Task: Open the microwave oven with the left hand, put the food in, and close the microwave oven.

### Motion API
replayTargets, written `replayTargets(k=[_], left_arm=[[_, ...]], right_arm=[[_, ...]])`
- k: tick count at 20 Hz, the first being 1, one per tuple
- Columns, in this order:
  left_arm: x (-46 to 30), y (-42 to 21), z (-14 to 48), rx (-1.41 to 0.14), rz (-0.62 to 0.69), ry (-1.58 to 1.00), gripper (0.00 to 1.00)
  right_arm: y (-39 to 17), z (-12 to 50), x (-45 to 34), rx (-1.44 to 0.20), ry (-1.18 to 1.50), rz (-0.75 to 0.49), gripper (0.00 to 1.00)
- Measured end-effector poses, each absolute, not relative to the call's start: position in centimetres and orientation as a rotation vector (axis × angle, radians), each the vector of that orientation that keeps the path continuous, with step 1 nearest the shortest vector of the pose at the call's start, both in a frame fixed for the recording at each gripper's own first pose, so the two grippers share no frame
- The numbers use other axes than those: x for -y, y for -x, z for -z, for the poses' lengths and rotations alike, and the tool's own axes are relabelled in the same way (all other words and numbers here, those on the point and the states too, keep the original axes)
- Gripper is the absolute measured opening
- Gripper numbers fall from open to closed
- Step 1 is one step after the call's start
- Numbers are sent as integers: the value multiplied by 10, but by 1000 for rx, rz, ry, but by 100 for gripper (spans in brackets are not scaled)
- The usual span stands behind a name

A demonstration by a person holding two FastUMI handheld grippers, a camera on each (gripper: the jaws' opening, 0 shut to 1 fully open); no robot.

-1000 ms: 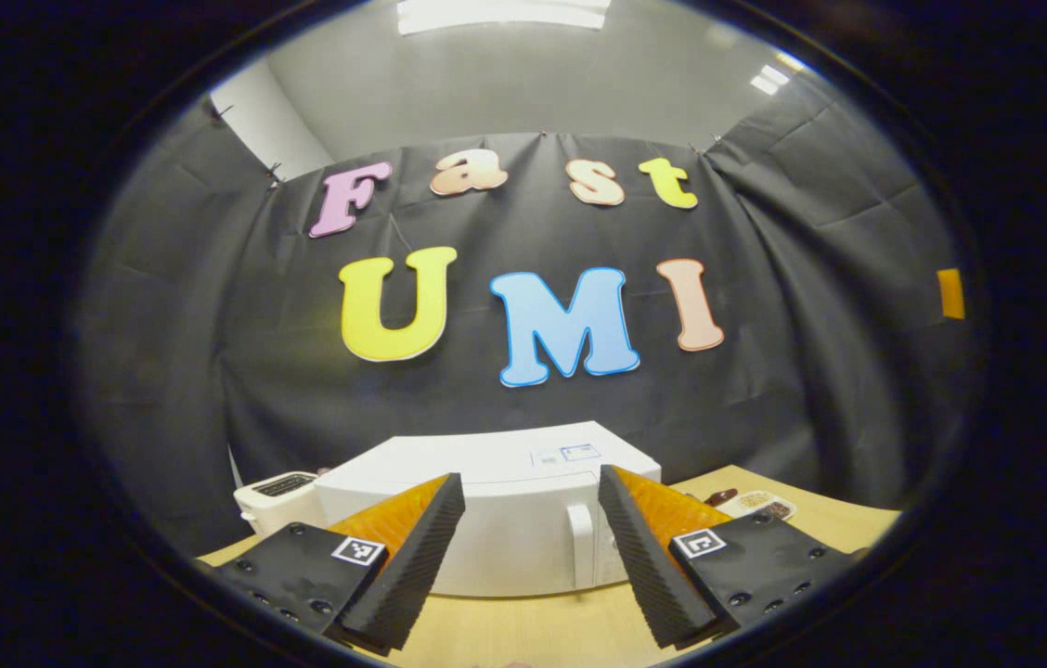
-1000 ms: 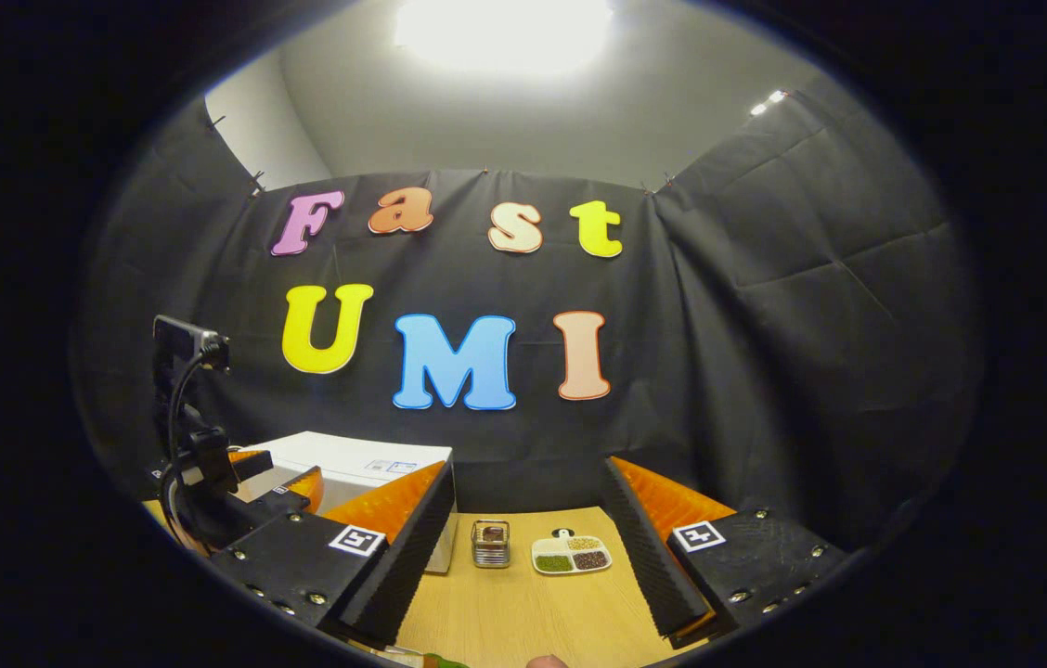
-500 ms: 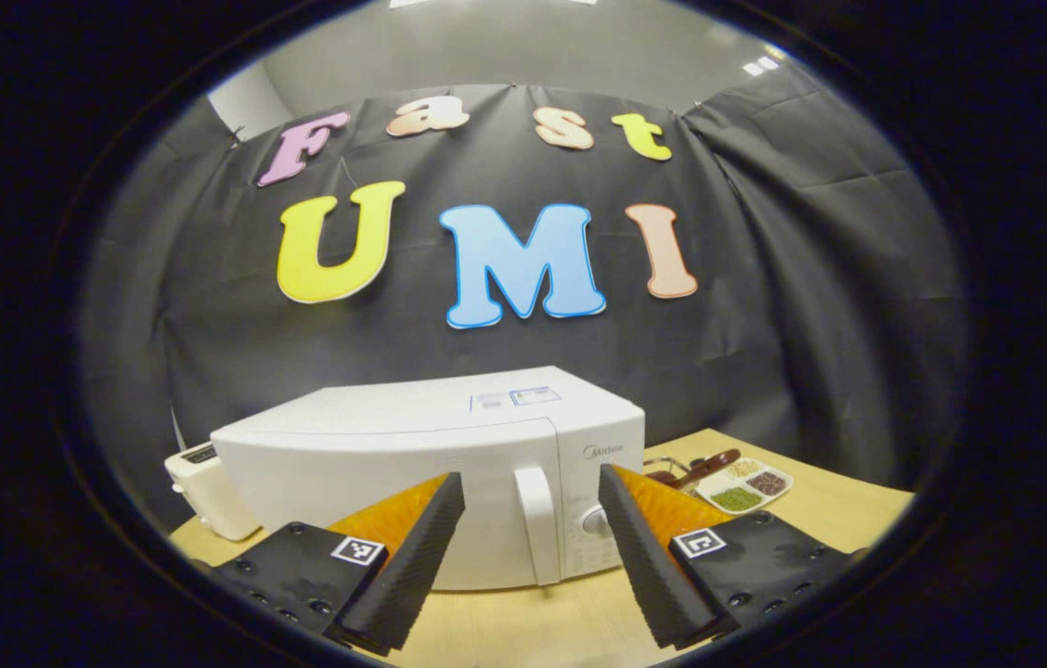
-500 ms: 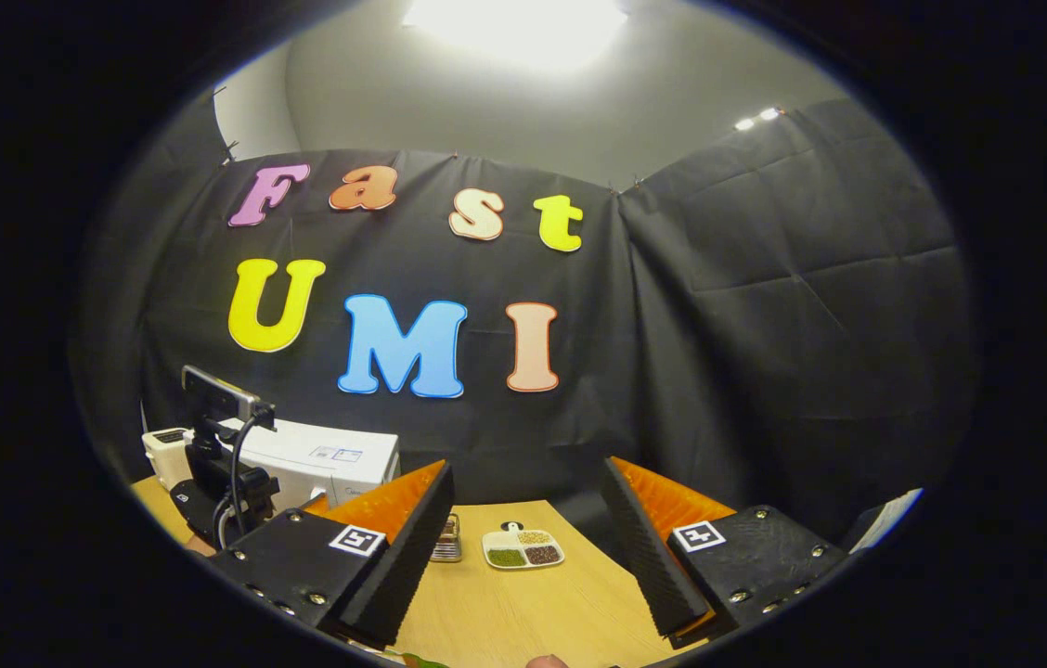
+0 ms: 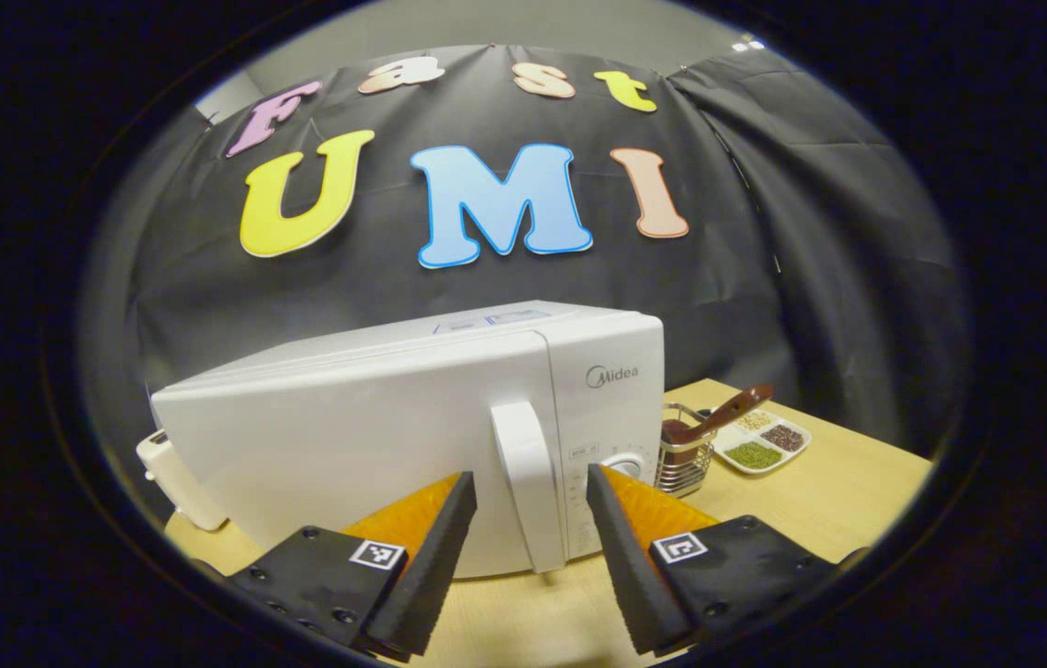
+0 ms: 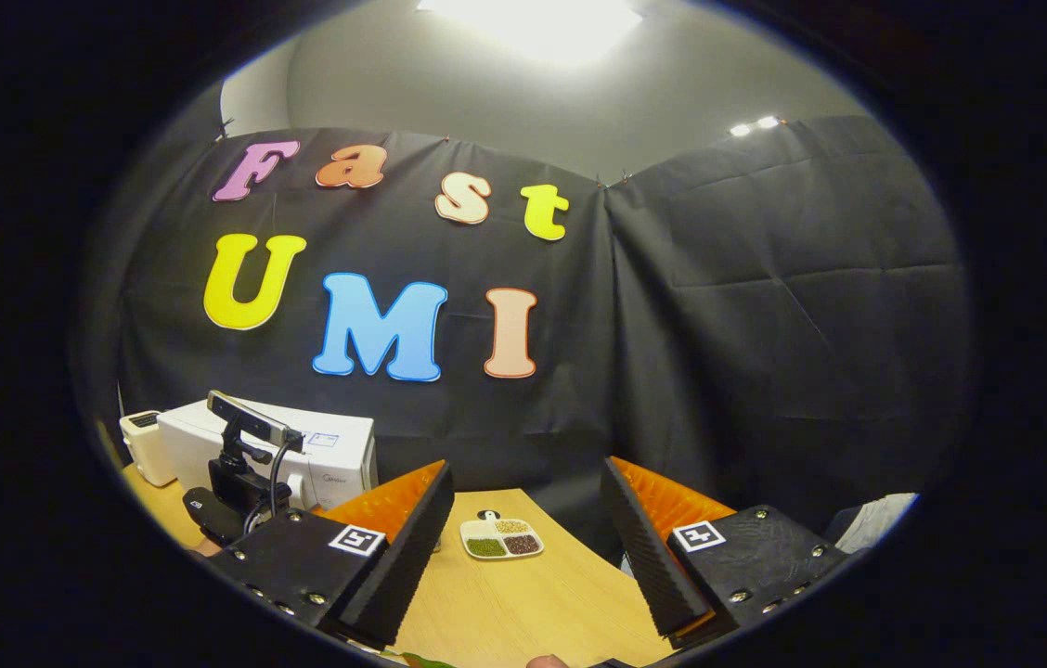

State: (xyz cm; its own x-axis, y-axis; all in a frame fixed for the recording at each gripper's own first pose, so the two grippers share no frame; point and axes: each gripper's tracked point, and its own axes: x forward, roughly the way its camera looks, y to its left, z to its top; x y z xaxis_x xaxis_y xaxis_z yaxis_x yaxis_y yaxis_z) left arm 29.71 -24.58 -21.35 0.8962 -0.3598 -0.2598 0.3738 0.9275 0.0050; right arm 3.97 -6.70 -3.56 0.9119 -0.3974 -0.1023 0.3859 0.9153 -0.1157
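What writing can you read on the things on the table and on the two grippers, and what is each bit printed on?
"Midea": brand name on the front of the microwave, above its control panel.
Small print on the control panel: too blurred to read.
Sticker on the microwave's top: too small to read.
Square markers on the left gripper and the right gripper: coded patterns, no readable words.

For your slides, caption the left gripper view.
Open left gripper faces the closed white microwave oven's vertical door handle.
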Motion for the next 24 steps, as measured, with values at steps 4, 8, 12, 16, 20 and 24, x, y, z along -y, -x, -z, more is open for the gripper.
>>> replayTargets(k=[4, 8, 12, 16, 20, 24], left_arm=[[250, -301, 216, -256, 403, -72, 51], [251, -300, 215, -255, 422, -68, 36], [248, -298, 215, -292, 408, -29, 23], [249, -297, 214, -294, 428, -46, 14], [246, -296, 211, -307, 416, -42, 13], [247, -296, 212, -319, 400, -36, 10]], right_arm=[[-38, 40, 65, -133, 90, 433, 96], [-33, 47, 64, -153, 82, 448, 97], [-22, 42, 69, -144, 98, 441, 97], [-20, 35, 75, -131, 98, 422, 96], [-23, 27, 76, -113, 108, 384, 97], [-29, 21, 72, -88, 105, 328, 97]])
